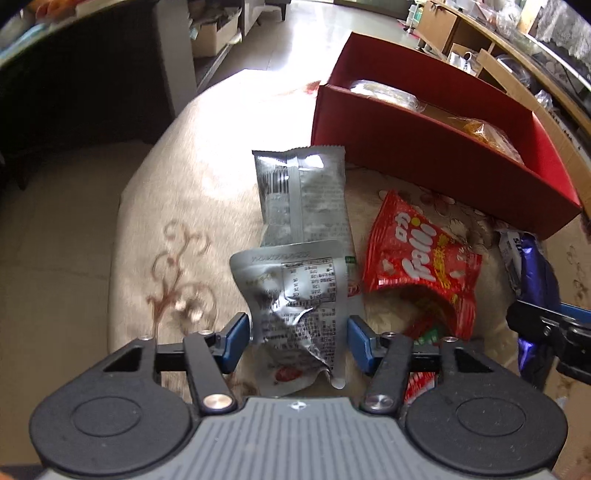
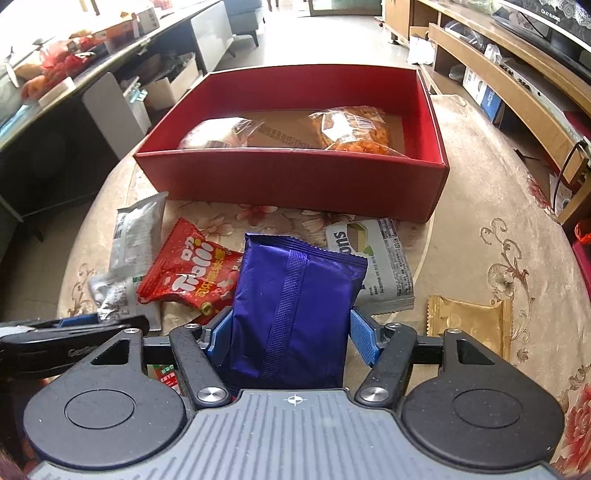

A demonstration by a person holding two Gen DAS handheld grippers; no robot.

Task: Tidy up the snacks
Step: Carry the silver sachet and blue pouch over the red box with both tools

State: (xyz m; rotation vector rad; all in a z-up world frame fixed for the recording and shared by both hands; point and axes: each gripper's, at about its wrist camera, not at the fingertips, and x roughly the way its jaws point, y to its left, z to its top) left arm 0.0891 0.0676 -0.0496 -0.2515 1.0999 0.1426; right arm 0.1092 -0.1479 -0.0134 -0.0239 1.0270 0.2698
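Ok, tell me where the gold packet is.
In the right wrist view the gold packet lies flat on the tablecloth at lower right, beside the right gripper, just right of the white wafer packet and nearer than the red box.

Looks like someone's living room: flowery tablecloth point(image 2: 498, 206) under the gripper, TV stand point(image 2: 517, 85) off to its right, sofa point(image 2: 243, 18) across the tiled floor point(image 2: 332, 40).

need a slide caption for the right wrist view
Right gripper fingers clamp a purple snack packet before the red box, two bagged snacks already inside.
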